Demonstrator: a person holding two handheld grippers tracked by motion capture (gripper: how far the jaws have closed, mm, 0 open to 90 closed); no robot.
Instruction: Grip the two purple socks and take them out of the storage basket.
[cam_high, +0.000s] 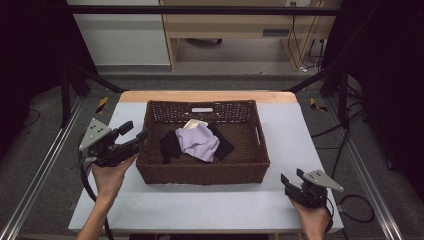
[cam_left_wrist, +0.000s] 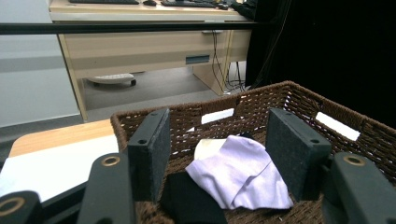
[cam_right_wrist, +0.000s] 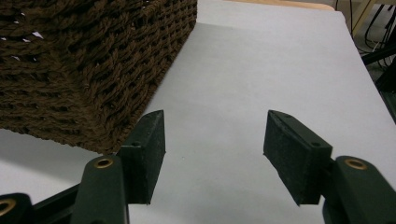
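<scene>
A brown wicker basket (cam_high: 202, 176) stands mid-table on the white mat (cam_high: 290, 135). In it a lilac cloth (cam_high: 199, 141) lies over a black cloth (cam_high: 170, 146), and a cream cloth (cam_high: 194, 123) peeks out behind them. My left gripper (cam_high: 134, 131) hovers at the basket's left rim, open and empty. In the left gripper view its jaws frame the lilac cloth (cam_left_wrist: 243, 172), the black cloth (cam_left_wrist: 187, 196) and the basket's far wall (cam_left_wrist: 289, 93). My right gripper (cam_high: 292, 176) rests open and empty near the front right. The right gripper view has the basket's corner (cam_right_wrist: 93, 70) just ahead on its left.
Behind the table stands a wooden desk (cam_high: 240, 25) with cables (cam_high: 300, 50) hanging at its right. Metal rails (cam_high: 45, 165) run along both sides of the table. Bare mat (cam_right_wrist: 261, 70) stretches to the right of the basket.
</scene>
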